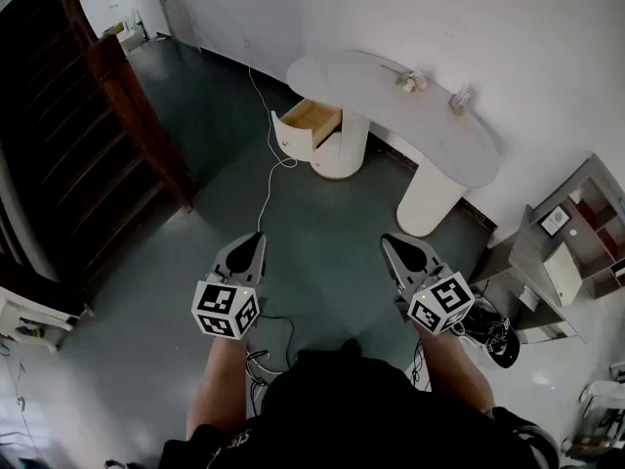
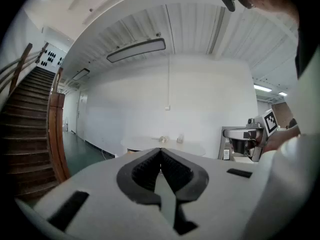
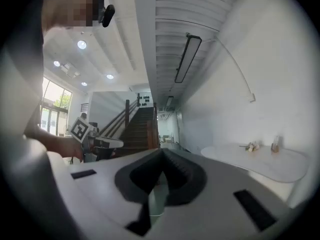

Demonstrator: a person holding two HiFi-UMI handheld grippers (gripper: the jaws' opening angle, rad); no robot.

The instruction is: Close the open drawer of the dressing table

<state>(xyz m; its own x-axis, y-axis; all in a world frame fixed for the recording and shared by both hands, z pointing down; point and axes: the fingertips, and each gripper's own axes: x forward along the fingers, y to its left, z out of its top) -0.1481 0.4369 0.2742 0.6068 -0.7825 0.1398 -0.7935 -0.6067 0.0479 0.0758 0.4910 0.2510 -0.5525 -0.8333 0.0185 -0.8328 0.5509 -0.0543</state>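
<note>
The white dressing table (image 1: pixel 444 135) stands against the far wall, its oval top on two round pedestals. From the left pedestal a drawer (image 1: pixel 307 125) sticks out open, showing a wooden inside. My left gripper (image 1: pixel 256 241) and right gripper (image 1: pixel 389 242) are held side by side well short of the table, both pointing toward it, both shut with nothing between the jaws. In the left gripper view the tabletop (image 2: pixel 165 144) shows far off beyond the closed tips (image 2: pixel 160 150). In the right gripper view the tabletop (image 3: pixel 260 159) lies to the right of the closed tips (image 3: pixel 161 151).
A wooden staircase (image 1: pixel 88 125) rises at the left. A white cable (image 1: pixel 266 179) runs across the green floor toward the drawer. A grey shelf unit (image 1: pixel 562 252) stands at the right. Small items (image 1: pixel 410 81) sit on the tabletop. Black cables (image 1: pixel 493 335) lie by my right side.
</note>
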